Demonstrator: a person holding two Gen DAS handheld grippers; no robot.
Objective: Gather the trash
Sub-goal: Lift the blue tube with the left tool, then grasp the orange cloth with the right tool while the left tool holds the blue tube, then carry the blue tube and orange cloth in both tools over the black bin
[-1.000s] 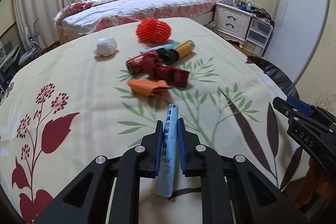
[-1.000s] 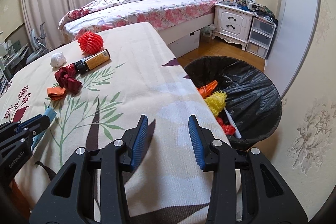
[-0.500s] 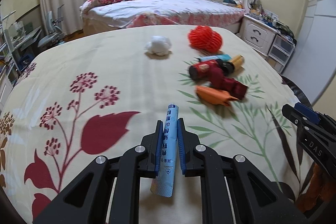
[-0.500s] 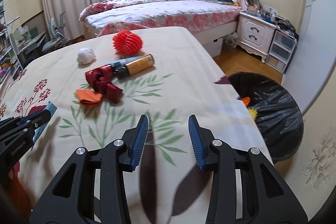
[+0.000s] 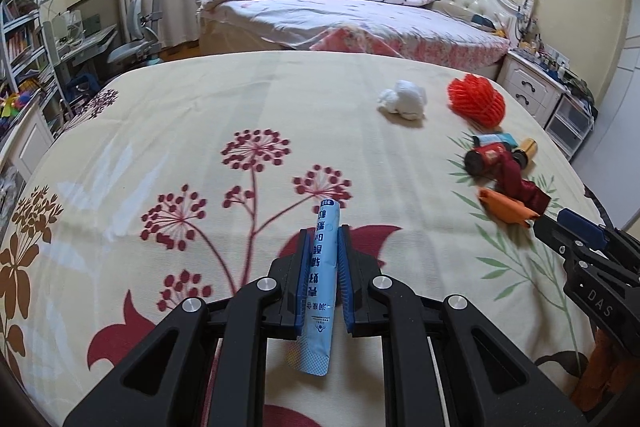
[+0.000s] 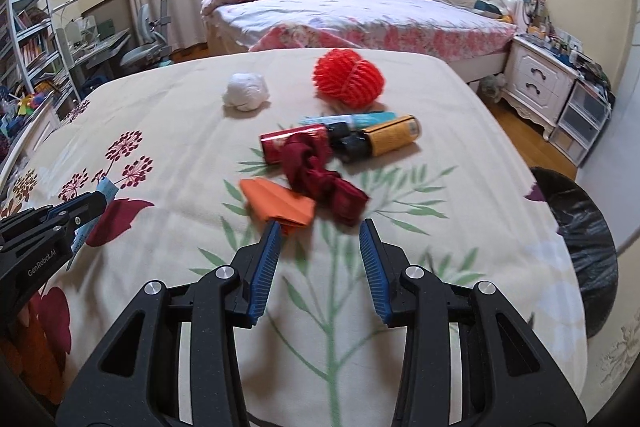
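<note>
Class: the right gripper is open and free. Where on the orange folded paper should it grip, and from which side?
Grip the orange paper at its thicker folded near end, coming from above and the near side. It lies flat, and the dark red cloth crowds its far right edge. The right gripper already lines up.

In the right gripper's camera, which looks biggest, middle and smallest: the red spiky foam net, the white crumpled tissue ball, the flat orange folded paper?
1. Red spiky foam net and flat orange folded paper: look alike in size, and the paper is nearer, so unsure.
2. White crumpled tissue ball: smallest.
</note>
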